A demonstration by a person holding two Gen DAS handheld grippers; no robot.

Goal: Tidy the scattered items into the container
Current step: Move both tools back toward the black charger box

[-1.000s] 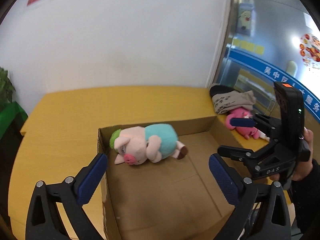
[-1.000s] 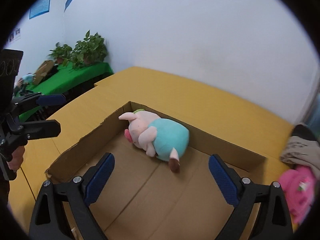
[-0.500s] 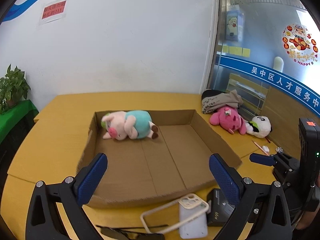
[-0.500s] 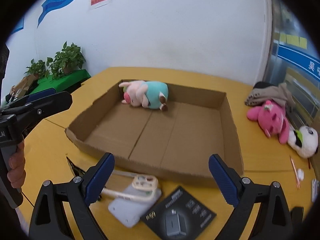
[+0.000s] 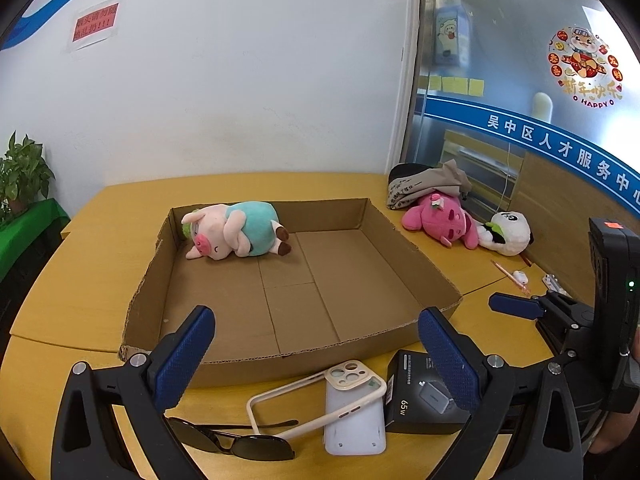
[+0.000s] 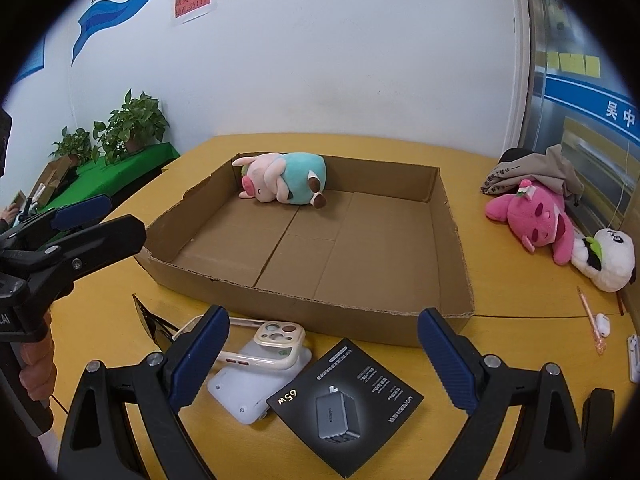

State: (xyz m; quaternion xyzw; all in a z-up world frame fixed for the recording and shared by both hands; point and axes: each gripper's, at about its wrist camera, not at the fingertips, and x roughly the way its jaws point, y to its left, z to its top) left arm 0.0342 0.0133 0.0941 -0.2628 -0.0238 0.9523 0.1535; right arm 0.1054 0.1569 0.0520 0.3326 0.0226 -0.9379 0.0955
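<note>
A: Holding both grippers wide and empty, we hover at the near edge of the table (image 5: pixel 100 220). Our left gripper (image 5: pixel 316 356) hangs above a phone case (image 5: pixel 354 404) and sunglasses (image 5: pixel 236 442).

B: Our right gripper (image 6: pixel 322 354) spreads over the same phone case (image 6: pixel 264 356) and a black charger box (image 6: pixel 344 404).

A: Just past them we see the cardboard box (image 5: pixel 404 240). A pig toy (image 5: pixel 236 236) lies on its side in the far left corner.

B: To the right, outside the box, we see a pink toy (image 6: pixel 532 220) touching a panda toy (image 6: pixel 608 260), with a folded cloth (image 6: pixel 532 172) behind. A pencil (image 6: pixel 590 316) lies nearer us.
</note>
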